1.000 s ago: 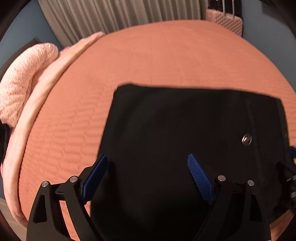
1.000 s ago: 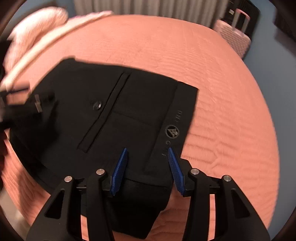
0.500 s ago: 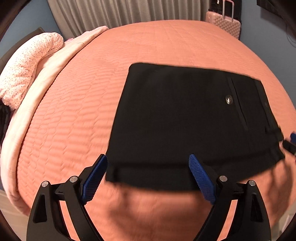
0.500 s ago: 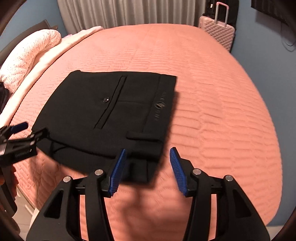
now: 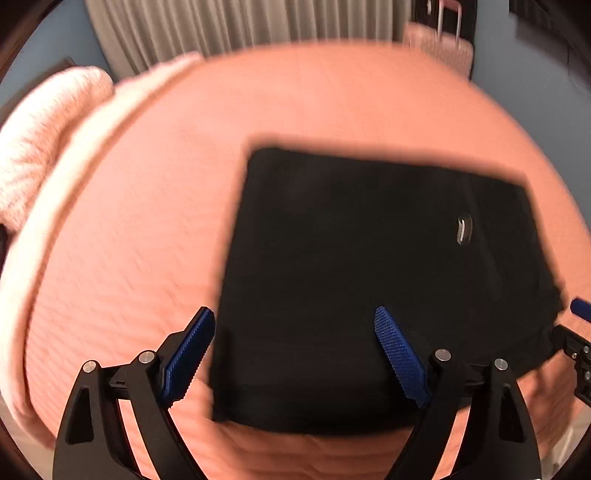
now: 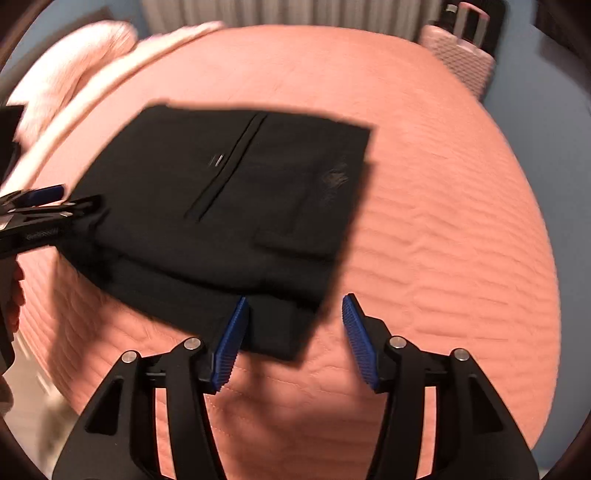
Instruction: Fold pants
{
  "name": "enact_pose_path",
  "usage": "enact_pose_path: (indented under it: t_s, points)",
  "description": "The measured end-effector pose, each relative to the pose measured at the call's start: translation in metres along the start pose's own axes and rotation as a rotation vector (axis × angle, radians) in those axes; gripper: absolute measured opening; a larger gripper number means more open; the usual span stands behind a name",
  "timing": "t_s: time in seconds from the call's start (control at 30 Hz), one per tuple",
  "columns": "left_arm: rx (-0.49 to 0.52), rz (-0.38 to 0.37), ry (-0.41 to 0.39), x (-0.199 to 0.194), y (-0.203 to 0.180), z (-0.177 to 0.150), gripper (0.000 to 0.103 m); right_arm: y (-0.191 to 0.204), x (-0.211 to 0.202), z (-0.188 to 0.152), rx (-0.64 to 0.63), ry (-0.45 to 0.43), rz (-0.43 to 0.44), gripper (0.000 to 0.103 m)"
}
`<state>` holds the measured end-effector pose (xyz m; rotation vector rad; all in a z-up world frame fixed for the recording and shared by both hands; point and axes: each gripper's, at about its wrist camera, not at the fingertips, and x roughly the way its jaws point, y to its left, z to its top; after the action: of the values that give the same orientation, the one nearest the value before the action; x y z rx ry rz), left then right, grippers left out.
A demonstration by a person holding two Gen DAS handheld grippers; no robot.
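Note:
Black pants (image 5: 369, 266) lie folded into a flat rectangle on the orange bed cover; they also show in the right wrist view (image 6: 229, 206), back pocket and button upward. My left gripper (image 5: 295, 354) is open and empty, hovering over the near edge of the pants. My right gripper (image 6: 295, 339) is open and empty, above the near right corner of the pants. The left gripper shows at the left edge of the right wrist view (image 6: 40, 210). Both views are blurred by motion.
The orange quilted bed (image 6: 443, 221) fills both views. Pink pillows and a pale blanket (image 5: 44, 140) lie at the far left. A pink suitcase (image 6: 461, 51) stands beyond the far right corner, by grey curtains (image 5: 240, 26).
Both grippers pulled back and up from the pants half a second ago, then moved in closer again. The pants lie still, folded. Both grippers stay open.

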<state>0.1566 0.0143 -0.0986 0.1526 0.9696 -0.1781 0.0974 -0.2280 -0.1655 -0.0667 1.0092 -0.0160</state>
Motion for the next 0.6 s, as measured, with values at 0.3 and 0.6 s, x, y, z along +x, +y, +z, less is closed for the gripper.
enact_pose_path:
  t_s: [0.3, 0.6]
  points:
    - [0.101, 0.158, 0.061, 0.110, 0.001, 0.105, 0.088, 0.040, 0.102, 0.121, -0.100, 0.029, 0.052, 0.051]
    - [0.021, 0.129, 0.049, 0.116, 0.079, 0.096, 0.098, -0.048, 0.074, 0.075, 0.003, 0.021, -0.091, 0.063]
